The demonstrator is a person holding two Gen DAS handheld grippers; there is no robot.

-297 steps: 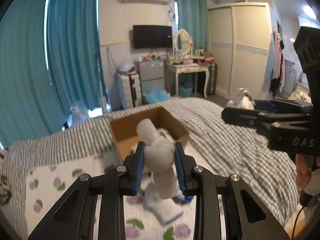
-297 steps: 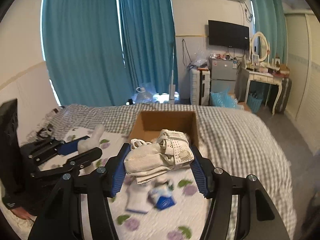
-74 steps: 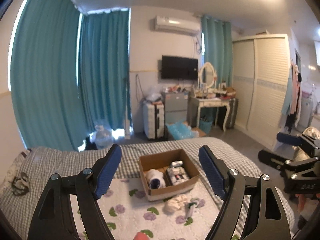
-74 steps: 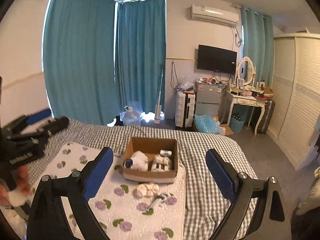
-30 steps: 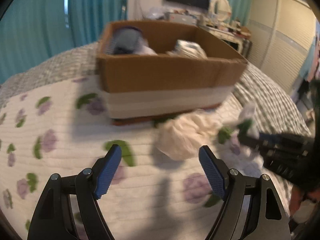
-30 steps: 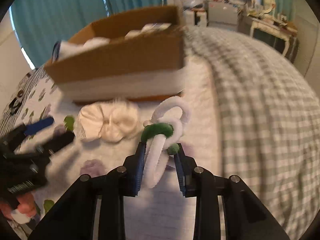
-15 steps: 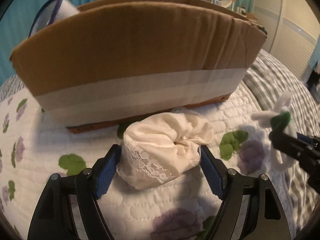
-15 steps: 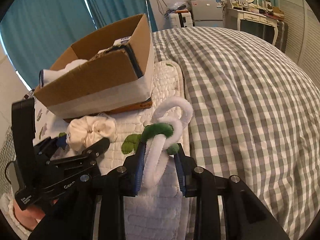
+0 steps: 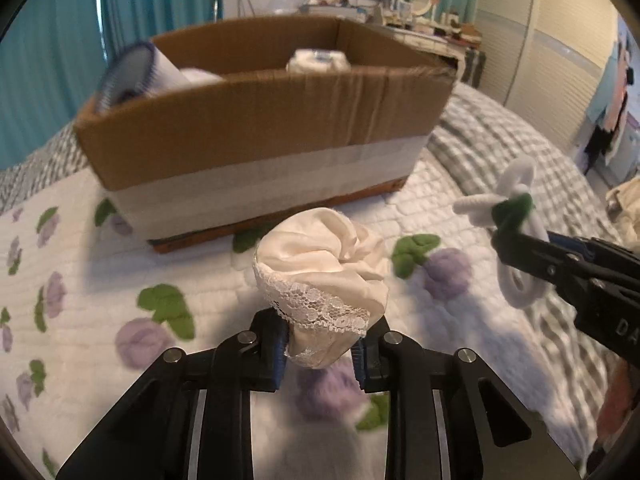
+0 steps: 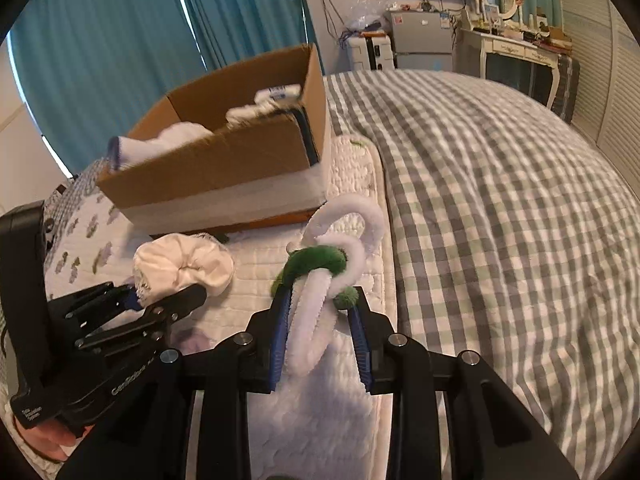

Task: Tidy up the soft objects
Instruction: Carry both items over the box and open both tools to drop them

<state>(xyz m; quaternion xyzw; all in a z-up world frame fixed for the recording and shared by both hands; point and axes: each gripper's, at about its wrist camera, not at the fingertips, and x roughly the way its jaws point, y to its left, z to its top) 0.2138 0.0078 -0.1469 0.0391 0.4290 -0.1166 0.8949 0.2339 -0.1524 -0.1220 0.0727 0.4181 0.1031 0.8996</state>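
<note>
My left gripper [image 9: 320, 354] is shut on a cream lace-trimmed cloth bundle [image 9: 324, 272] and holds it just above the floral quilt, in front of the cardboard box [image 9: 256, 128]. The bundle [image 10: 184, 266] and left gripper [image 10: 160, 300] also show in the right wrist view. My right gripper [image 10: 320, 320] is shut on a fuzzy white-and-green loop toy [image 10: 328, 264], lifted off the quilt right of the box [image 10: 224, 168]. That toy [image 9: 516, 216] and right gripper [image 9: 520, 240] show at the right of the left wrist view. The box holds white rolled socks [image 9: 136, 68] and folded cloth [image 9: 320, 60].
The box stands on a white floral quilt [image 9: 80, 280] over a grey checked bedspread [image 10: 500, 200]. Teal curtains [image 10: 120, 40], a fridge [image 10: 420, 40], a dressing table [image 10: 520, 52] and a wardrobe [image 9: 540, 40] stand behind the bed.
My left gripper has closed on the cream bundle and lifted it off the quilt. Both grippers have risen, so the inside of the box now shows. The right gripper still holds the loop toy.
</note>
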